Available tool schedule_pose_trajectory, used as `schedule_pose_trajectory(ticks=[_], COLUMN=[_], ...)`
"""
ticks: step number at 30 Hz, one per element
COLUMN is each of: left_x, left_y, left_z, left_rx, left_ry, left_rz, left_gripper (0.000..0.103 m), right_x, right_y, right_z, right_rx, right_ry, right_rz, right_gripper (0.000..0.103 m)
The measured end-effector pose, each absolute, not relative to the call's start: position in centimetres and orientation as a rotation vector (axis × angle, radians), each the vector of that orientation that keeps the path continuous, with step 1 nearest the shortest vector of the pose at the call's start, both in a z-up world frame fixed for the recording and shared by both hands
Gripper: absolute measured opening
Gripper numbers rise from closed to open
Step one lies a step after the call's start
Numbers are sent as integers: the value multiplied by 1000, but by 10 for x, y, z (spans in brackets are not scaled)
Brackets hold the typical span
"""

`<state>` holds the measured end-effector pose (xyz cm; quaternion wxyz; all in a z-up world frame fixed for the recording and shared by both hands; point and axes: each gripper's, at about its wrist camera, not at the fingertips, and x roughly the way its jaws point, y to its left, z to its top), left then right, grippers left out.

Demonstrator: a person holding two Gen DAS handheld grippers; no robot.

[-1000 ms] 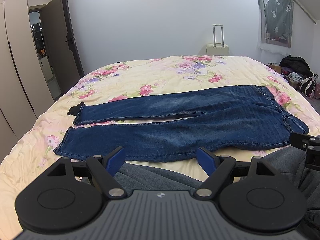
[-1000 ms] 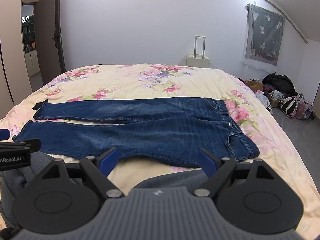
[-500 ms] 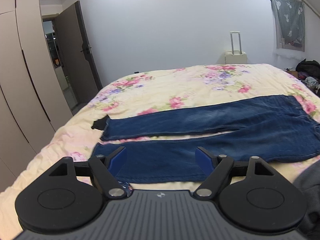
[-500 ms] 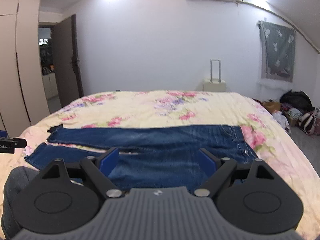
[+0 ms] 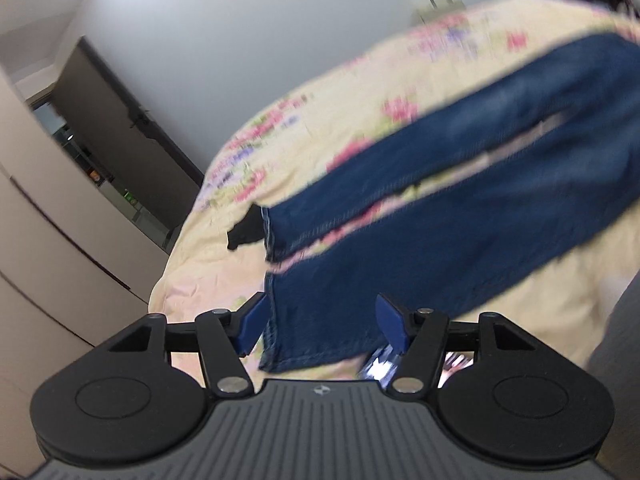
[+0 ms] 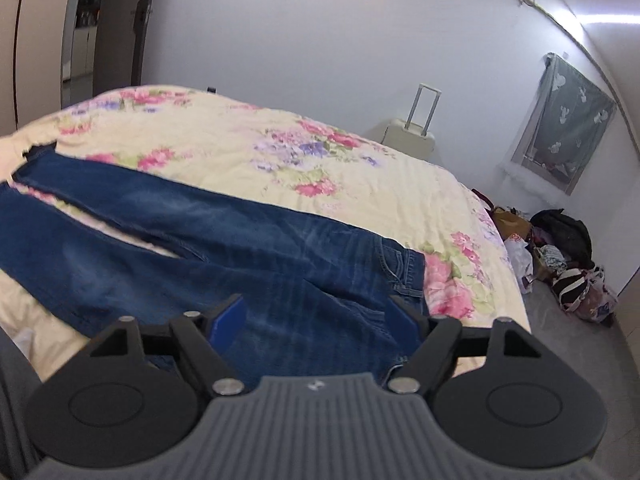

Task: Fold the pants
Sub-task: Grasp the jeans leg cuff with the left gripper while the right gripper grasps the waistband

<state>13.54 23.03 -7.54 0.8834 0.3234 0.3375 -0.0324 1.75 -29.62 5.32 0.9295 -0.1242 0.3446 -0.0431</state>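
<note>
Blue jeans [image 6: 208, 248] lie flat across the floral bed [image 6: 280, 152], legs to the left, waist to the right. My left gripper [image 5: 320, 322] is open, tilted, just above the hem of the near leg [image 5: 316, 312]; that view is blurred. My right gripper [image 6: 320, 320] is open, low over the near waist corner of the jeans, with denim between the blue fingers [image 6: 228, 316]. Neither gripper holds cloth.
A small black item [image 5: 246, 232] lies by the far leg's hem. A cream suitcase [image 6: 412, 136] stands behind the bed. Bags and clothes [image 6: 560, 248] sit on the floor to the right. A wardrobe [image 5: 48, 240] and doorway [image 5: 120, 148] are on the left.
Both grippers dropped toward the jeans and tilted. The left moved over the near leg's hem, the right over the waist corner. Both stayed open.
</note>
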Motion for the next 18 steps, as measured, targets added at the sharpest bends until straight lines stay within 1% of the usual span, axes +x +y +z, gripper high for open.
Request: schedule_pose_trajectory(ticks=[1, 2, 5, 9, 10, 12, 14, 16, 17, 18], left_x=[144, 152, 168, 179, 182, 190, 195, 197, 199, 202], left_y=[237, 244, 258, 266, 267, 270, 266, 263, 261, 258], left_z=[-88, -105, -153, -214, -224, -243, -254, -263, -265, -263], left_rx=[711, 768, 944, 1226, 1281, 1357, 1417, 1457, 1451, 1414], left_ry=[734, 759, 816, 840, 836, 827, 819, 807, 815, 823], left_rz=[-72, -67, -60, -71, -72, -71, -65, -48, -39, -26], left_gripper=[72, 71, 67, 60, 56, 54, 49, 31, 26, 17], right_x=[28, 38, 68, 87, 91, 95, 97, 98, 96, 95], right_y=[-305, -313, -338, -374, -382, -391, -393, -394, -392, -391], right_z=[49, 43, 24, -5, -14, -28, -40, -49, -52, -56], right_rx=[-293, -329, -428, -464, -462, -470, -489, -512, -534, -563], right_ry=[728, 752, 837, 939, 972, 1020, 1056, 1086, 1091, 1091], right_rz=[-96, -113, -143, -138, -147, -145, -117, -79, -59, -32], right_gripper=[62, 54, 40, 33, 29, 28, 28, 28, 28, 28])
